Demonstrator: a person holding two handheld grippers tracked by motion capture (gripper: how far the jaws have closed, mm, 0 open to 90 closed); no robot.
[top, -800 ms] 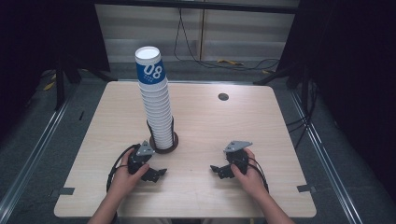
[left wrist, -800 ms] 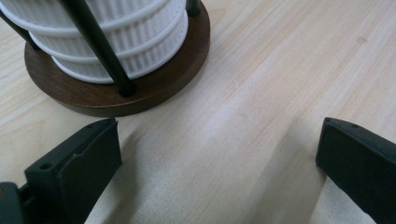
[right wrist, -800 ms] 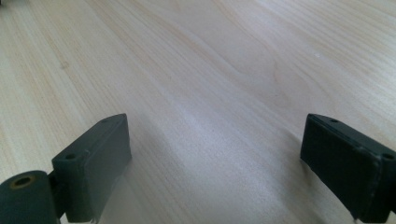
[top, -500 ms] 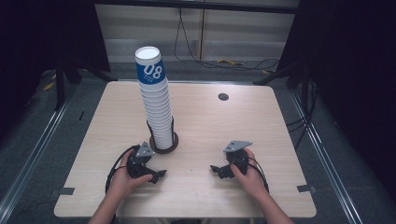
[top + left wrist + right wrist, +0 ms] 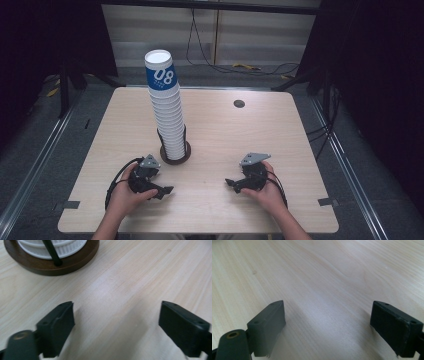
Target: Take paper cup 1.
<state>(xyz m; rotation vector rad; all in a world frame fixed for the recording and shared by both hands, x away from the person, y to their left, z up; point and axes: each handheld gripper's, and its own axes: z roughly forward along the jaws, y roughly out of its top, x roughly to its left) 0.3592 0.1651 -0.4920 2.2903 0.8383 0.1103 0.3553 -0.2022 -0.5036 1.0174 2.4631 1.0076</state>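
Nothing has shifted since earlier: left gripper [image 5: 161, 191] and right gripper [image 5: 231, 183] rest spread and empty on the table [image 5: 210, 130]. Cup stack [image 5: 167, 117] stands just beyond the left; approach its top cup squarely, gently.

Right gripper [image 5: 328, 322]: we're looking along its two black jaws, which are rising from the bottom edge.
Jaws: standing wide apart, nothing sitting between them, bare wood showing in the gap.
Left jaw: we're seeing a flat dark pad with small screw holes and a round brass-ringed part at the bottom corner.
Right jaw: its pad is showing a slightly worn edge near the bottom.
Table [image 5: 319, 272]: light wood, grain running diagonally, soft glare lying across the middle.
Shadows: we're seeing the jaws casting faint shadows on the wood just beside them.
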